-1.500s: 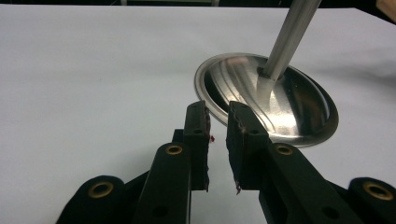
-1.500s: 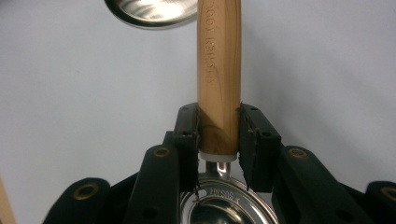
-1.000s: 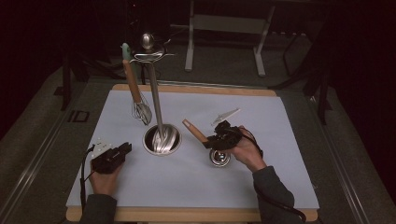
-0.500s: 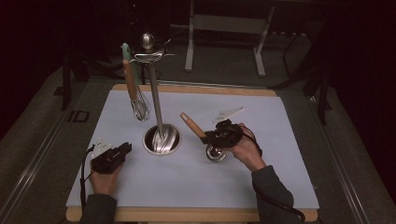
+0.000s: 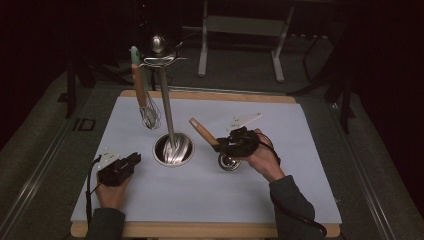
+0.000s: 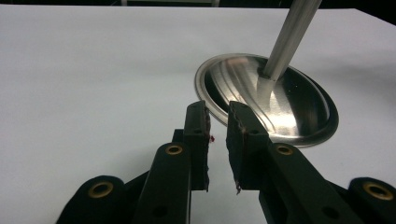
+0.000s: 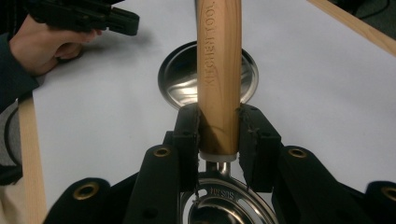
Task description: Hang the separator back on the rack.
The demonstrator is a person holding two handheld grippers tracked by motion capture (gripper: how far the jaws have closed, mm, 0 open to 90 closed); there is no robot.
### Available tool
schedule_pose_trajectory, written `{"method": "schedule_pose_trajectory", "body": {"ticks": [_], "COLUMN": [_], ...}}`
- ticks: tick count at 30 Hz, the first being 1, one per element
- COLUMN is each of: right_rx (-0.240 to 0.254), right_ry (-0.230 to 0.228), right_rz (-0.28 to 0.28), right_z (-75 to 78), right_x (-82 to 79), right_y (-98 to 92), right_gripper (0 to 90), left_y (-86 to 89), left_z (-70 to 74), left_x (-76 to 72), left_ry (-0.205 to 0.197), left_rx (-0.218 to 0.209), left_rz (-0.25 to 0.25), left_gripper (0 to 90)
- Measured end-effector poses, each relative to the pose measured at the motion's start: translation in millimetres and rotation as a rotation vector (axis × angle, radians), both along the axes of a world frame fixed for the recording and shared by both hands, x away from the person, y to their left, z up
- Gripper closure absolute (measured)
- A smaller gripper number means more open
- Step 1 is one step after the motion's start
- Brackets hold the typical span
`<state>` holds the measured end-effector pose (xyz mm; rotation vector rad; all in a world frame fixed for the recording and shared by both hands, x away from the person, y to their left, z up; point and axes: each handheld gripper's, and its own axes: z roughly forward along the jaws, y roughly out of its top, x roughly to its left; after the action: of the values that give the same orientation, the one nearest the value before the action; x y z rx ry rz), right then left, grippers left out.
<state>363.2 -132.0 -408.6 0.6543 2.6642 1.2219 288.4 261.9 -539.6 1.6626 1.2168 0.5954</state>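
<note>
The right gripper (image 5: 226, 145) is clamped on a wooden-handled ladle (image 7: 218, 70), its bowl low over the table, the handle slanting up-left toward the utensil stand (image 5: 165, 95), which rises just left of it. The left gripper (image 5: 129, 161), jaws slightly apart and empty, rests beside the stand's base.

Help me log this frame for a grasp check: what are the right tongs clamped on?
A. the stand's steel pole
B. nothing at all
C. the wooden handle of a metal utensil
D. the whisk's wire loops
C: in the right gripper view the right tongs press on both sides of the wooden handle, with the utensil's metal head just below them.
</note>
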Motion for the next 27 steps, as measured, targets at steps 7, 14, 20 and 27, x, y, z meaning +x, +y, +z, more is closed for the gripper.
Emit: {"method": "schedule_pose_trajectory", "body": {"ticks": [7, 14, 20, 27], "right_rx": [0.020, 0.049, 0.046, 0.054], "right_ry": [-0.037, -0.062, -0.086, -0.107], "right_rz": [0.038, 0.051, 0.069, 0.080], "right_z": [7.7, 16.1, 22.6, 28.6], "right_x": [-6.0, -9.9, -12.9, -14.9], "right_y": [1.9, 4.0, 7.3, 7.7], "right_gripper": [70.1, 70.1, 70.1, 70.1], "left_y": [0.3, 0.1, 0.2, 0.1], "left_z": [0.0, 0.0, 0.0, 0.0], "left_x": [0.2, 0.1, 0.2, 0.1], "left_ry": [0.002, 0.002, 0.002, 0.000], "left_rx": [0.000, 0.003, 0.000, 0.001], "left_rz": [0.000, 0.000, -0.001, -0.001], "left_gripper": [78.8, 78.8, 78.8, 78.8]}}
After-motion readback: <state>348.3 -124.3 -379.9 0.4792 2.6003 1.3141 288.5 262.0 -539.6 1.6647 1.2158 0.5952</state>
